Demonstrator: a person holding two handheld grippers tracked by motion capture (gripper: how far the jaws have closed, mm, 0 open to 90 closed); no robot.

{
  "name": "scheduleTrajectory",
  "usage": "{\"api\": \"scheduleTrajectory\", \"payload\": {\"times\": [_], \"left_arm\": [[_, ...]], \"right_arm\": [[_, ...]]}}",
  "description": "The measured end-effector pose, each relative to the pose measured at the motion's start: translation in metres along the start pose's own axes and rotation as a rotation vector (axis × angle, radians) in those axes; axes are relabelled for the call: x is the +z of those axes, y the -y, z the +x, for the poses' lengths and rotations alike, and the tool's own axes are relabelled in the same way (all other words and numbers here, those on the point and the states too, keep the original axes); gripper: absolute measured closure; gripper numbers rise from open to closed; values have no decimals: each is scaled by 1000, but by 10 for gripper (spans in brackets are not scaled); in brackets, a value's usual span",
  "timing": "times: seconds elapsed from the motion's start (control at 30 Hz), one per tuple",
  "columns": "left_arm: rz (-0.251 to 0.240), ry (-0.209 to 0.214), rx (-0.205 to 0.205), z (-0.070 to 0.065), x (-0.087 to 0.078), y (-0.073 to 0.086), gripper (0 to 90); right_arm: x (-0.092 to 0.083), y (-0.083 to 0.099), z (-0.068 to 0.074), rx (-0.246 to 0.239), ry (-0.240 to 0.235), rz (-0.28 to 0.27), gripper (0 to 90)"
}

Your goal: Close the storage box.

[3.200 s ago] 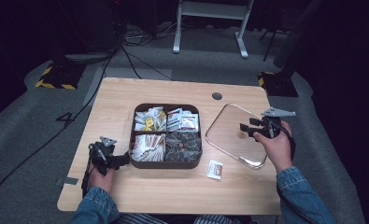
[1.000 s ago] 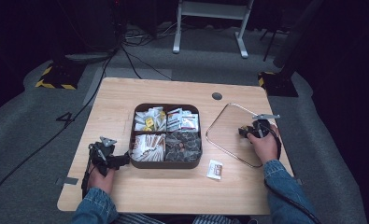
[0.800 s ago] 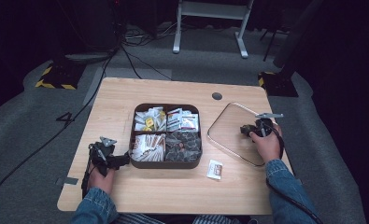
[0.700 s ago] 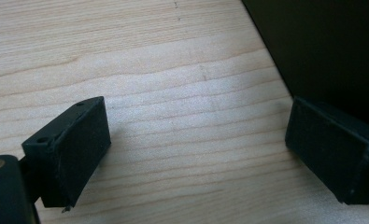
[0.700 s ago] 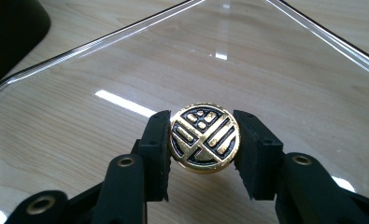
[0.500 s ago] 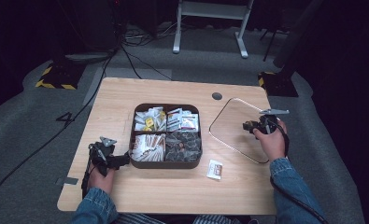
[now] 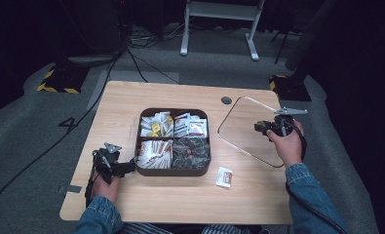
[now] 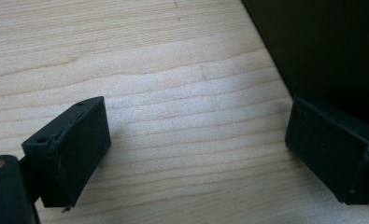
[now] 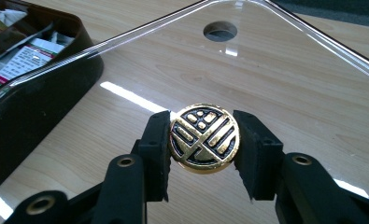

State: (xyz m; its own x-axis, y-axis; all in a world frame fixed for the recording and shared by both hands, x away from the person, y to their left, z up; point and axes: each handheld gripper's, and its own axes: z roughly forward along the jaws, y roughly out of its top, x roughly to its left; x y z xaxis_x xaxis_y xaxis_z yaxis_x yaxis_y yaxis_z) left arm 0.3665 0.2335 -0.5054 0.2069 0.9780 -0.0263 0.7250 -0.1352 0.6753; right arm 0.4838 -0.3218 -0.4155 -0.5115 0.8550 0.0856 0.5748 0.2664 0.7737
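The clear lid sits at the right of the high view, tilted, its near-right edge raised off the worktop while the far-left edge looks to rest just beside the compartment tray. At its middle is a round gold-and-black knob, and the right claw is clamped on that knob from both sides, pads pressing on its rim. In the right gripper view the wood shows through the clear panel, with a round hole in the worktop beyond it at the top of the frame.

The tray lies to the left of the lid in the high view, its four compartments full of sachets and uncovered. So the coming move likely turns on carrying the lid leftward across the frame and levelling it over the tray; the right hand, already on the knob, is the one placed for that.

The left claw stands apart with nothing between its pads, resting low on the worktop at the tray's lower-left corner. A small loose packet lies just below the tray's right corner.
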Motion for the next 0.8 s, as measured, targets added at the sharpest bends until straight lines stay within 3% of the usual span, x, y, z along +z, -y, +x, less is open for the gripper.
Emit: {"api": "scheduleTrajectory", "payload": {"times": [0.3,0.8], "left_arm": [[0,0,0,0,0,0,68],[0,1,1,0,0,0,68]], "right_arm": [[-6,-12,14,-30,-28,-20,591],[0,-40,61,-121,-136,-42,592]]}}
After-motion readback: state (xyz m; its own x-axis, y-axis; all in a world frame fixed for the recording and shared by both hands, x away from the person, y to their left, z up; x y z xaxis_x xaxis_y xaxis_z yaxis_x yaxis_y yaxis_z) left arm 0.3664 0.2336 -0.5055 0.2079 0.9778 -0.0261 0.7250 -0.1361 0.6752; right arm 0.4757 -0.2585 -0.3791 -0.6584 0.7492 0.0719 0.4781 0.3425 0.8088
